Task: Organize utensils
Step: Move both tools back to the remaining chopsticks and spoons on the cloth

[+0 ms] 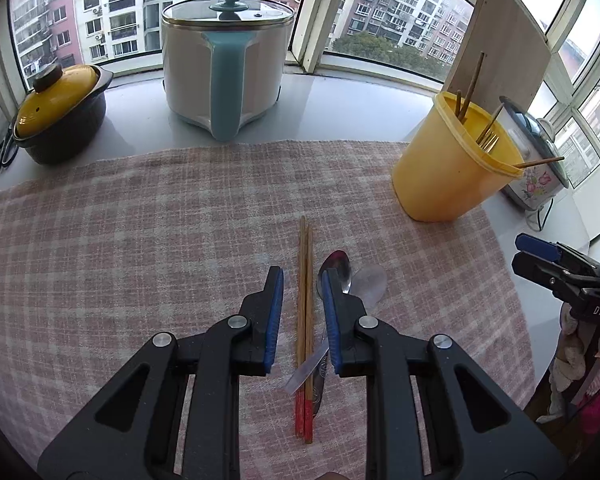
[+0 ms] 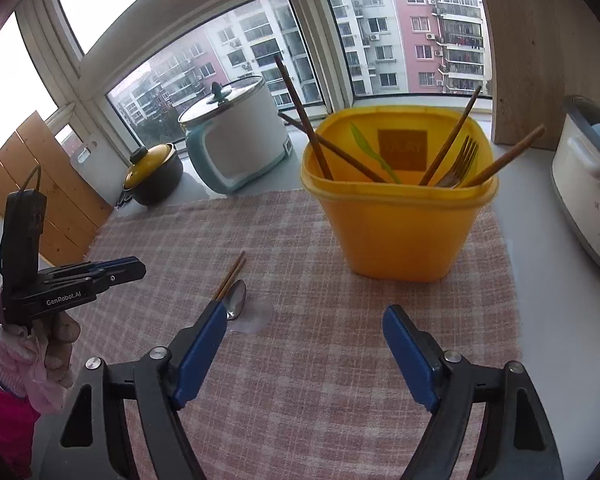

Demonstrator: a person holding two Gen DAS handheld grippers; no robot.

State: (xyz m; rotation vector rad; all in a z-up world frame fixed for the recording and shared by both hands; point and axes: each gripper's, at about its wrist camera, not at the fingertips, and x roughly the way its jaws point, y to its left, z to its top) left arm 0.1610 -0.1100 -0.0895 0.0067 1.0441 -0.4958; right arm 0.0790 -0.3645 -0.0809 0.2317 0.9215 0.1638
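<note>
Apartment blocks filled the windows behind a pale counter (image 1: pixel 340 108) draped with a pink checked cloth (image 1: pixel 140 240), where a yellow plastic tub (image 2: pixel 400 224) served as the utensil holder. Several wooden chopsticks (image 2: pixel 448 140), a metal fork (image 2: pixel 460 164) and a green plastic piece (image 2: pixel 370 152) stood inside the tub, leaning against its rim. Near the tub, on the cloth, lay a loose pair of chopsticks (image 1: pixel 305 320) with red-painted ends, and just beside them a steel spoon (image 1: pixel 337 270) and a clear plastic spoon (image 1: pixel 370 282); the clear spoon's handle crossed the pair. The left claw (image 1: pixel 302 280) hung low over these pieces with its blue-padded fingers (image 1: pixel 275 320) apart, the chopstick pair lying between them; whether the pads touched anything could not be told. The right claw (image 2: pixel 304 320) was held in front of the tub, jaws spread wide and gripping nothing. Beyond the tub, by the window, stood a white electric pot (image 1: pixel 224 64) with a teal handle and glass lid and a dark clay pot (image 1: pixel 60 120) with a yellow lid. Just beside the tub sat a floral-printed cooker (image 2: pixel 584 196), with a wooden board (image 1: pixel 500 40) leaning behind the tub.
</note>
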